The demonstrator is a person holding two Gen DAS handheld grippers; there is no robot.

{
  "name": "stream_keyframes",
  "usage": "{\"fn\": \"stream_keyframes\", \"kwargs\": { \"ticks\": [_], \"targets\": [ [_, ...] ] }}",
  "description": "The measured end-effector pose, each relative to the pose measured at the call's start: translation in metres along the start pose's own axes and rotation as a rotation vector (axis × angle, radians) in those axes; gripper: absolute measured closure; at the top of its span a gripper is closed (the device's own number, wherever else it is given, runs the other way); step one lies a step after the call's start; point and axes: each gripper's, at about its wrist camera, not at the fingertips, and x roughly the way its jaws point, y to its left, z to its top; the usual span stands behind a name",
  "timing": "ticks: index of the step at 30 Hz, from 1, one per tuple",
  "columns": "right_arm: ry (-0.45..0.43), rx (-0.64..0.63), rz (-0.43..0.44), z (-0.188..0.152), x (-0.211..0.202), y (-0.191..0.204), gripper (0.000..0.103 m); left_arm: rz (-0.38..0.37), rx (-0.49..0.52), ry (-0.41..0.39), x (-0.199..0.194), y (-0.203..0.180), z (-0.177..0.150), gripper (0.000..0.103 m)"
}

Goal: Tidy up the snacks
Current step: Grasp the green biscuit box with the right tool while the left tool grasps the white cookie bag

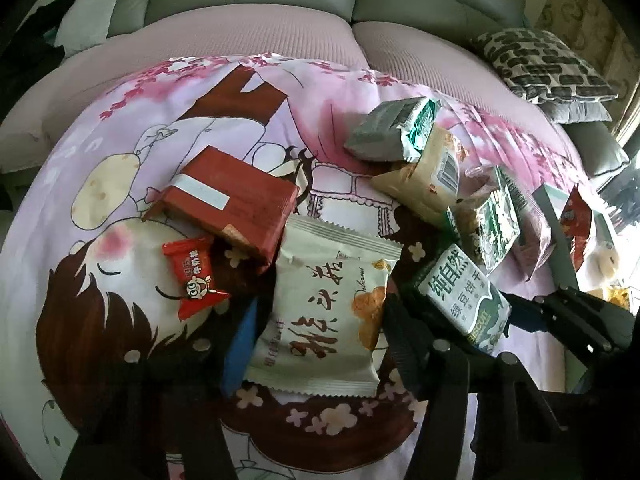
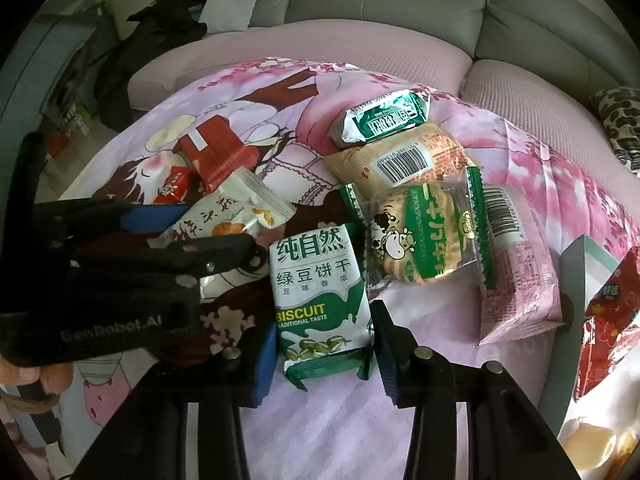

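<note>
Snacks lie on a pink cartoon sheet (image 1: 100,152) over a sofa. My left gripper (image 1: 316,336) has its fingers on both sides of a white packet with brown Chinese writing (image 1: 328,304), which also shows in the right wrist view (image 2: 228,216). My right gripper (image 2: 324,364) has its fingers on both sides of a green and white mung-bean biscuit pack (image 2: 316,292), which also shows in the left wrist view (image 1: 464,296). Both packs lie on the sheet. I cannot tell whether either grip is tight. A red box (image 1: 232,200) and a small red candy (image 1: 192,276) lie at left.
Behind lie a green foil pack (image 2: 380,120), a beige barcode pack (image 2: 400,160), a cow-print cookie pack (image 2: 420,232) and a pink pack (image 2: 520,280). A grey box edge (image 2: 584,280) holding red packets (image 2: 608,320) stands at right. A patterned cushion (image 1: 544,64) lies far right.
</note>
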Motion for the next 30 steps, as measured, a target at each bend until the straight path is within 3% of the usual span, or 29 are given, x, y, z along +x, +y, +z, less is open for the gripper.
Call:
{"fn": "stream_keyframes", "kwargs": {
  "ticks": [10,19,30],
  "targets": [
    [0.007,0.008,-0.010,-0.006,-0.004,0.000,0.058,-0.007,-0.043,-0.026,-0.007,0.001,-0.012,0.045],
    [0.020,0.026,0.012,-0.015,-0.016,-0.001,0.058,0.038,-0.058,-0.030,-0.016,-0.005,-0.027,0.045],
    [0.000,0.036,0.041,-0.030,-0.046,0.000,0.060,0.040,-0.086,-0.081,-0.049,-0.012,-0.034,0.046]
  ]
}}
